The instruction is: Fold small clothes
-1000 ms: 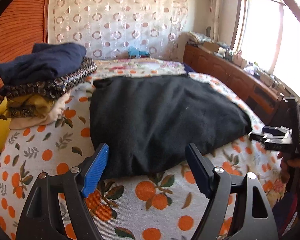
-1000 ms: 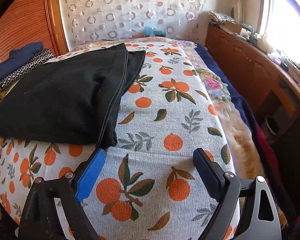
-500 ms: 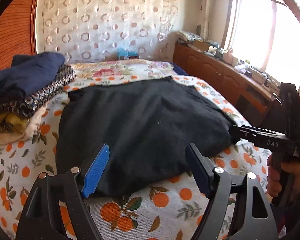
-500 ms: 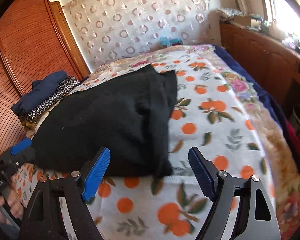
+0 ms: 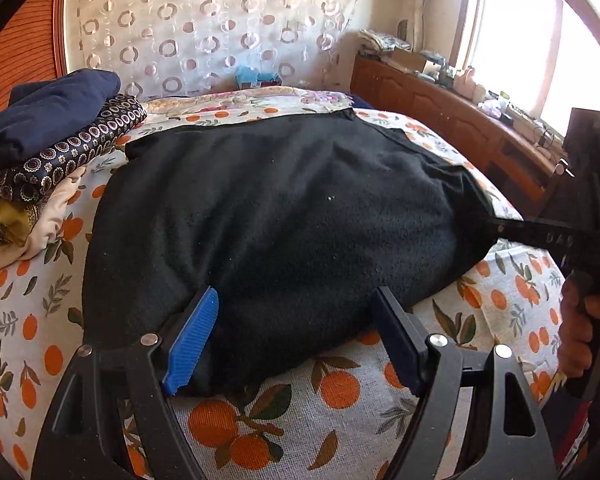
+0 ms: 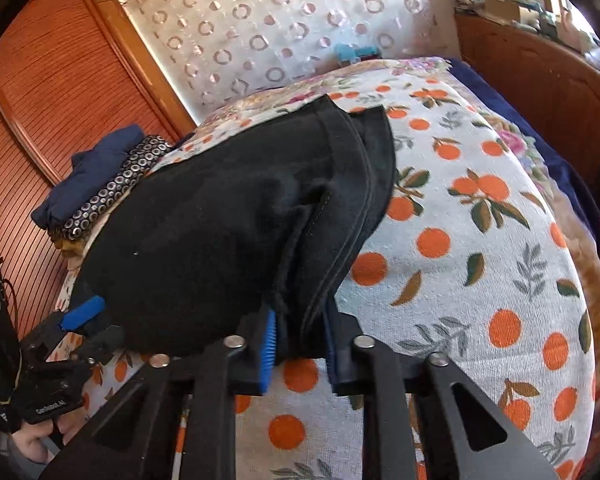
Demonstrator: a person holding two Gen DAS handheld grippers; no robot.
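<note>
Black garment [image 5: 284,216] lies mid-frame on the orange-print bedspread [image 5: 340,392]. Your right gripper [image 6: 298,344] has just been closing, and its pads now pinch the garment's layered near corner, hiding that edge. Your left gripper [image 5: 296,340] stands spread wide over the near hem, pads clear of the fabric. The stacked clothes [image 5: 48,152] at left are cut off by the frame.

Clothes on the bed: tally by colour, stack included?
Black, spread flat: 1
Navy, top of stack: 1
Dark with ring print: 1
Mustard yellow: 1
Cream, bottom of stack: 1
Total: 5 visible
</note>
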